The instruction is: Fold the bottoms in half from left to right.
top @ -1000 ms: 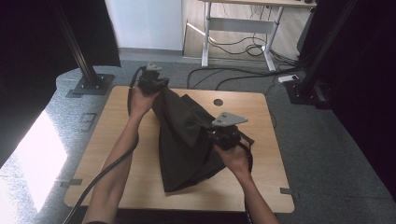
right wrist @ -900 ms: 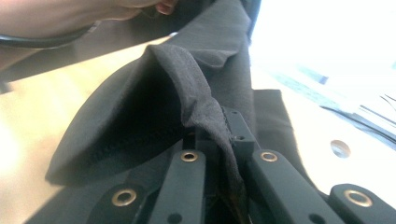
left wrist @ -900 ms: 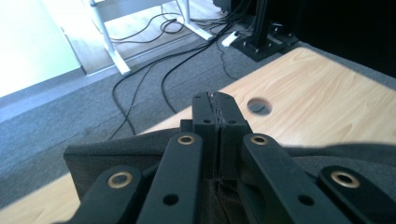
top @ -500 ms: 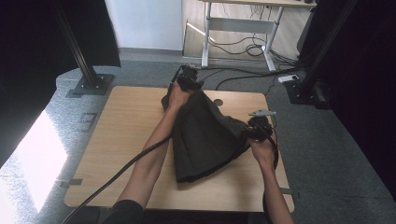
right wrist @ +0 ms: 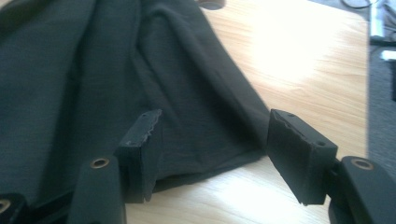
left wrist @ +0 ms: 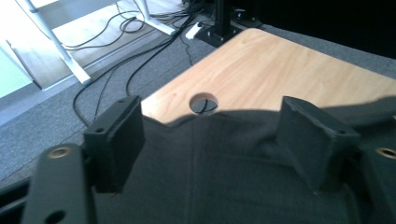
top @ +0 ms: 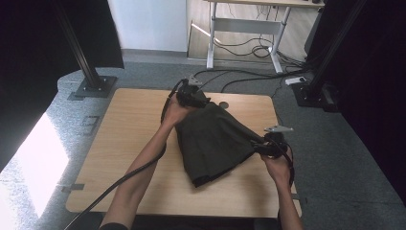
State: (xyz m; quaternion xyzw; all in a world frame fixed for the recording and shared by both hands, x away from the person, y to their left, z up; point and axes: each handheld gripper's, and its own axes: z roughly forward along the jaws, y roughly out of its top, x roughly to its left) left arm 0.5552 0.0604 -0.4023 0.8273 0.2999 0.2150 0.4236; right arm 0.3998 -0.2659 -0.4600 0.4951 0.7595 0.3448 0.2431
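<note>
1. Centrally, a dark garment (top: 213, 143) lies spread flat on the wooden table (top: 124, 143), reaching from the far edge toward the right side.
2. Its far end lies just short of a round cable hole (left wrist: 204, 102) in the table; in the left claw view the cloth's edge runs just below that hole.
3. At that far end sits the left claw (top: 194, 98); its jaws have just been opening and stand wide, the cloth lying between them with the pads (left wrist: 119, 140) clear of it.
4. At the garment's right corner sits the right claw (top: 258, 145); its jaws too have just been opening and stand apart, the hem lying between the pads (right wrist: 140, 149) without being pinched.
5. Beyond the table, cables (top: 249, 74) trail over grey carpet beside a white desk frame (top: 239, 28).
</note>
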